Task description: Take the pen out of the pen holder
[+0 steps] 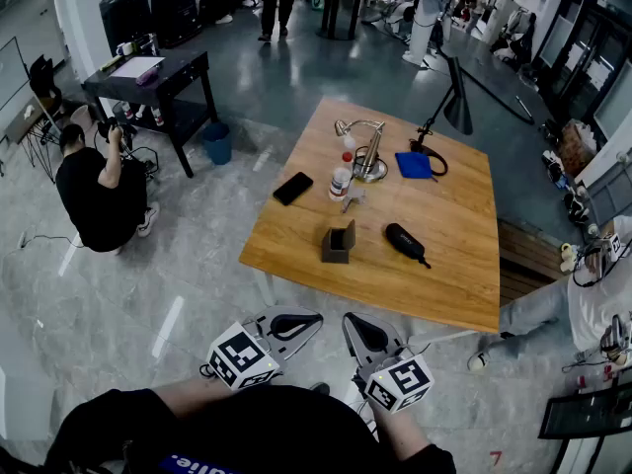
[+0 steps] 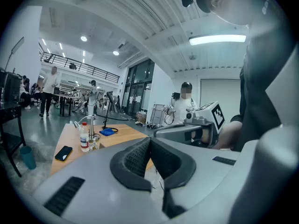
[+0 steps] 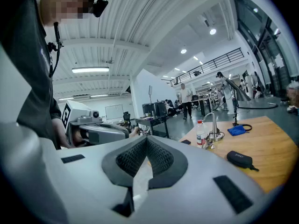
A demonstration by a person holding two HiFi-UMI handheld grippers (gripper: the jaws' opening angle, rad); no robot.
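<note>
Two grippers, the left gripper (image 1: 301,322) and the right gripper (image 1: 357,329), hang short of the table (image 1: 454,265), jaws closed on nothing, presumably since no reach has begun; the pen holder (image 1: 338,242) stands on the table toward its near edge (a pen inside isn't discernible).

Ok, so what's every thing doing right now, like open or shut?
Left gripper: jaws shut, empty, short of the table.
Right gripper: jaws shut, empty, short of the table.
Pen holder: upright on the table, untouched.
Bottle: upright, red cap on.
Phone: lying flat, screen dark.
Black case: lying flat, looks closed.
</note>
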